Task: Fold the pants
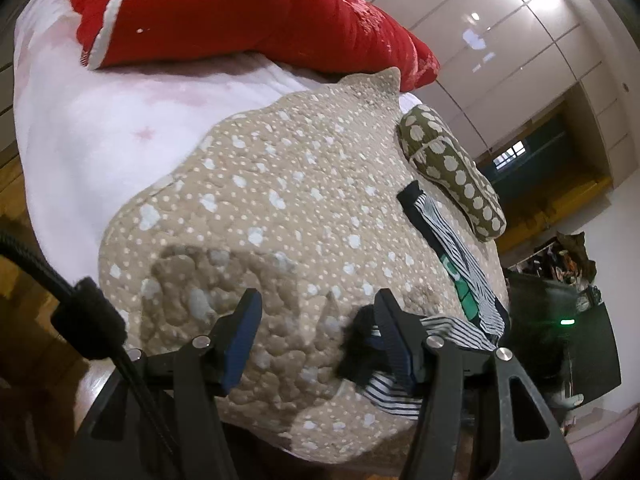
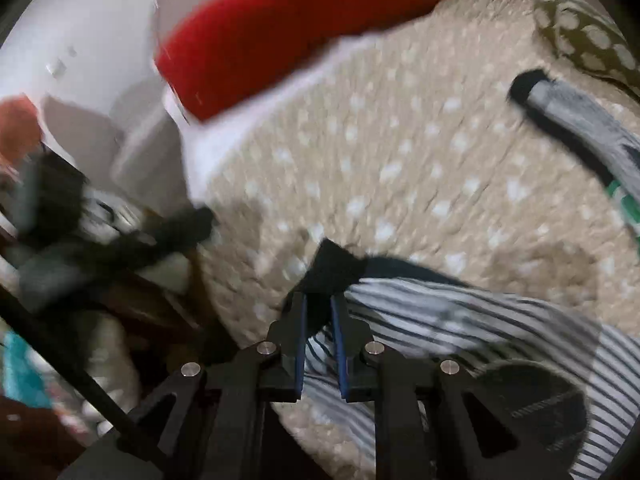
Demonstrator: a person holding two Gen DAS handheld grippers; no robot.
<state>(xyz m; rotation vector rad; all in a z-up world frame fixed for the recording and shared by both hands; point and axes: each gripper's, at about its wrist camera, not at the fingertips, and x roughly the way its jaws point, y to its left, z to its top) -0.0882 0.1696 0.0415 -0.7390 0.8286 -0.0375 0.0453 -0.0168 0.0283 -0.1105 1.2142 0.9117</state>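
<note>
- Because its jaws are nearly together with dark fabric and striped cloth bunched between the blue pads, the right gripper (image 2: pixel 319 312) appears to be clenched on the pants (image 2: pixel 460 320) at the black band of one end, probably a cuff or waistband corner; motion blur keeps me from saying which.
- While that end is pinched, the left gripper (image 1: pixel 318 322) stands with its jaws spread wide and nothing between them; it is released, with its right-side finger (image 1: pixel 394 336) touching or just beside a crumpled dark-and-striped bit of the same garment.
- Since one gripper holds and the other is free, I judge the fold to be at an early stage: the free one is placed beside the cloth, likely so it can take a second corner.
- Spread over the beige spotted blanket (image 1: pixel 280 184), the striped pants run from the grippers away toward the far edge, where another black band (image 1: pixel 410 196) lies flat; a green patch (image 1: pixel 466 292) shows midway along the leg.
- Beyond that far end rests an olive cushion with pale dots (image 1: pixel 452 168), just beside the pants, which limits room for laying them out that way.
- Under the blanket lies a white sheet (image 1: pixel 100 128) on the bed, and a red quilt (image 1: pixel 248 12) is heaped further back, well apart from the garment.
</note>
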